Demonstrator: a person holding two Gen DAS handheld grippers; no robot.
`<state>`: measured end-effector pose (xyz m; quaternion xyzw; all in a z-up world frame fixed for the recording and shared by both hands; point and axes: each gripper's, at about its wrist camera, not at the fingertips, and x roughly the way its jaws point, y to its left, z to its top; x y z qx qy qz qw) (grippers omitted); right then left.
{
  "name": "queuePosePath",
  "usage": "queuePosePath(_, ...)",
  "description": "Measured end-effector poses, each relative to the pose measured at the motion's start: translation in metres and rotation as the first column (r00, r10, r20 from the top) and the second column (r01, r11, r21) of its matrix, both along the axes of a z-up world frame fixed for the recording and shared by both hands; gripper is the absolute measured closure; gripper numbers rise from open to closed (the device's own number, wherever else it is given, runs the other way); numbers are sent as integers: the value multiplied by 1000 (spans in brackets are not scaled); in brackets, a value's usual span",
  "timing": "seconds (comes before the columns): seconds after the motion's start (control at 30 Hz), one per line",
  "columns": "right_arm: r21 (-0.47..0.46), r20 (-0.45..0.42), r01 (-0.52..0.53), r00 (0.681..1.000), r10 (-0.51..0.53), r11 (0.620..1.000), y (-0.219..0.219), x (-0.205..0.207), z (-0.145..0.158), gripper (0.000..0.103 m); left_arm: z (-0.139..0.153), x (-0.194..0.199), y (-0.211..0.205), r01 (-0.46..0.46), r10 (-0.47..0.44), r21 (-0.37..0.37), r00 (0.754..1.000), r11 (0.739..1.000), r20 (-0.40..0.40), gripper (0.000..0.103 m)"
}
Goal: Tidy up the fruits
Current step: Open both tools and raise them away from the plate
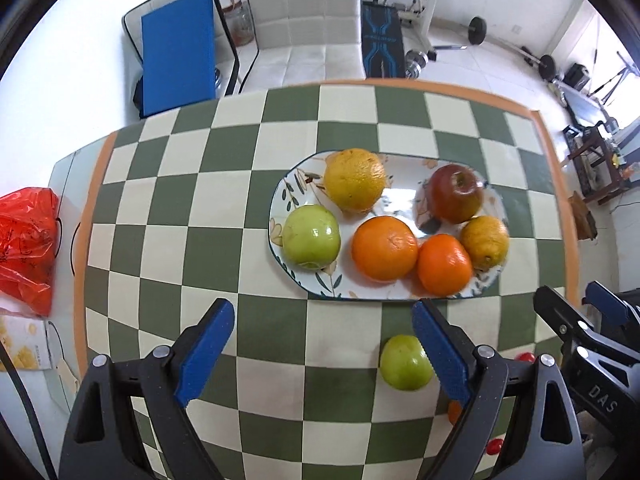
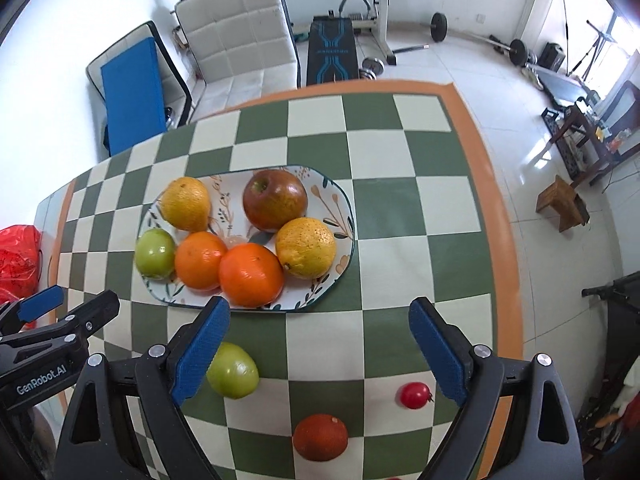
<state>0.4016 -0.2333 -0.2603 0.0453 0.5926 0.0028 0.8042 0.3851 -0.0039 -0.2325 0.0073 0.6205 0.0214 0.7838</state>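
A floral oval plate point(image 1: 404, 186) point(image 2: 340, 204) on the checkered tablecloth holds a red apple point(image 1: 456, 193) point(image 2: 275, 199), a green apple point(image 1: 311, 237) point(image 2: 155, 254), two oranges point(image 1: 385, 249) point(image 2: 251, 275) and two yellow citrus fruits point(image 1: 354, 180) point(image 2: 306, 253). Loose on the cloth near me lie a second green apple point(image 1: 404, 364) point(image 2: 234, 372), a dark orange fruit point(image 2: 320, 437) and a small red tomato point(image 2: 415, 395). My left gripper point(image 1: 322, 354) is open above the cloth, short of the plate. My right gripper point(image 2: 318, 350) is open too, holding nothing.
A red plastic bag point(image 1: 26, 248) point(image 2: 18, 262) sits past the table's left edge. Behind the table stand a white padded chair point(image 1: 304, 20), a blue-faced mattress point(image 1: 178, 50) and gym equipment point(image 2: 380, 12). A wooden stool point(image 2: 560, 202) is on the floor at right.
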Motion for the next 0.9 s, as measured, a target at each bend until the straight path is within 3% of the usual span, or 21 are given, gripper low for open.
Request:
queuePosePath(0.53,7,214,-39,976,37,999,3,-85,134,10,115,-72,-7,67,-61,-25,980,997,189,12)
queuePosePath(0.9,-4,306,-47,951,46,999,1,-136,201,10,167,-114,-13,100,-87,-36,960,994,267,12)
